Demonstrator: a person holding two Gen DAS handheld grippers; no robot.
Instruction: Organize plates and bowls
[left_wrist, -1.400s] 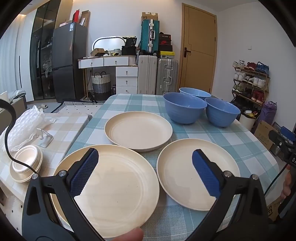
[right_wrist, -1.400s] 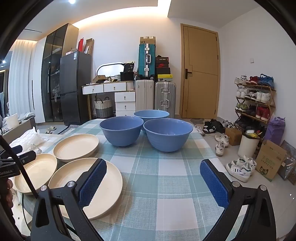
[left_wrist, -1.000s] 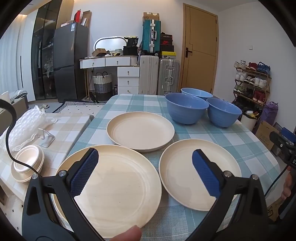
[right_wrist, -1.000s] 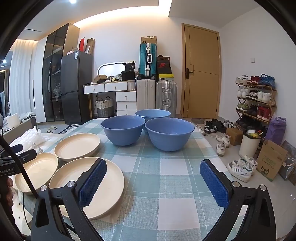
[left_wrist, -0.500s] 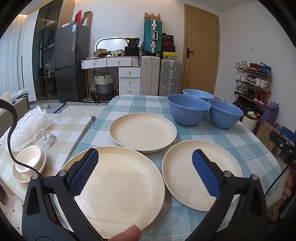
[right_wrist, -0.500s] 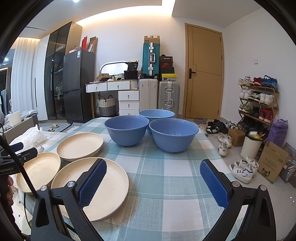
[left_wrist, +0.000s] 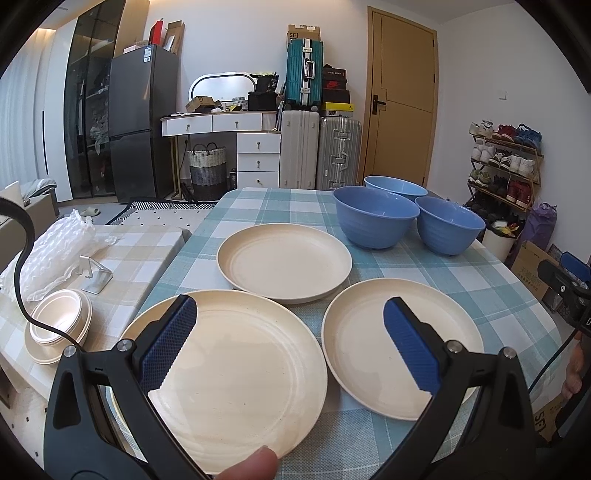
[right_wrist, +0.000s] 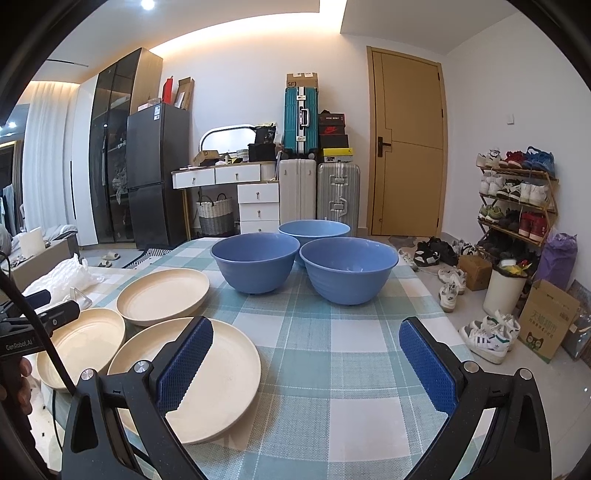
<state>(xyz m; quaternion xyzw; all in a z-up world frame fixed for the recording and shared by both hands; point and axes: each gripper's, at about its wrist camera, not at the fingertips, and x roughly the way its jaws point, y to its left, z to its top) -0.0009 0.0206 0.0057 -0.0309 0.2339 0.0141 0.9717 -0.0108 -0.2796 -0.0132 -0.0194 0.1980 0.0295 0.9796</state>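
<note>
Both tools, left (left_wrist: 288, 339) and right (right_wrist: 304, 363), gape empty. Three cream plates (left_wrist: 236, 365) lie just ahead on the counter (right_wrist: 332, 369), blue bowls (right_wrist: 255, 266) beyond. Best pinch one plate's rim, lifting level to stack.

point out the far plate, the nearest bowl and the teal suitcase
far plate (left_wrist: 283, 264), left wrist view, on its flat centre
nearest bowl (right_wrist: 348, 271), right wrist view, on its inner wall
teal suitcase (right_wrist: 301, 120), right wrist view, on its front by the handle
</note>
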